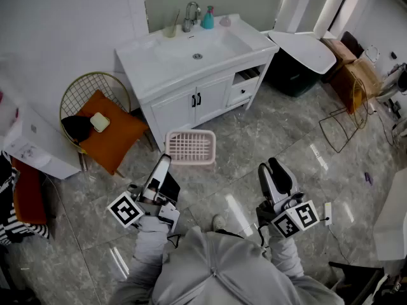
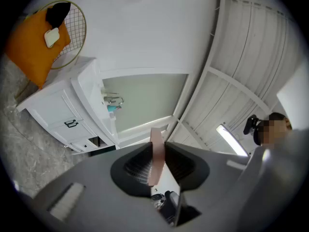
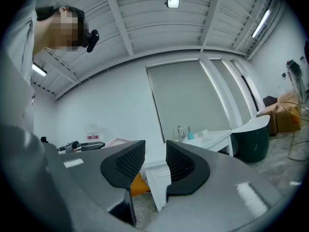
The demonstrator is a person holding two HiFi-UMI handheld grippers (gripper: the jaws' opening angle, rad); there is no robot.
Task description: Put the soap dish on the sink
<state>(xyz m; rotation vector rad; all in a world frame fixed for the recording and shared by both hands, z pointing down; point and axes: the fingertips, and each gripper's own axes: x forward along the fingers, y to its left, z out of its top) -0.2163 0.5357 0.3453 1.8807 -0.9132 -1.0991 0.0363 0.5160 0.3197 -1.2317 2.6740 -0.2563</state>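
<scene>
The soap dish is a pink slatted tray. It hangs above the floor in front of the white sink cabinet, and my left gripper is shut on its near rim. In the left gripper view the dish's edge shows as a thin pink strip pinched between the pads. That view also shows the sink ahead to the left. My right gripper is held lower right with nothing in it. Its jaws stand slightly apart, and the sink is far beyond them.
A faucet, a teal bottle and a cup stand at the sink's back edge. A round wire chair with an orange cushion and a white bar is to the left. A dark bin, boxes and a wire stand are at the right.
</scene>
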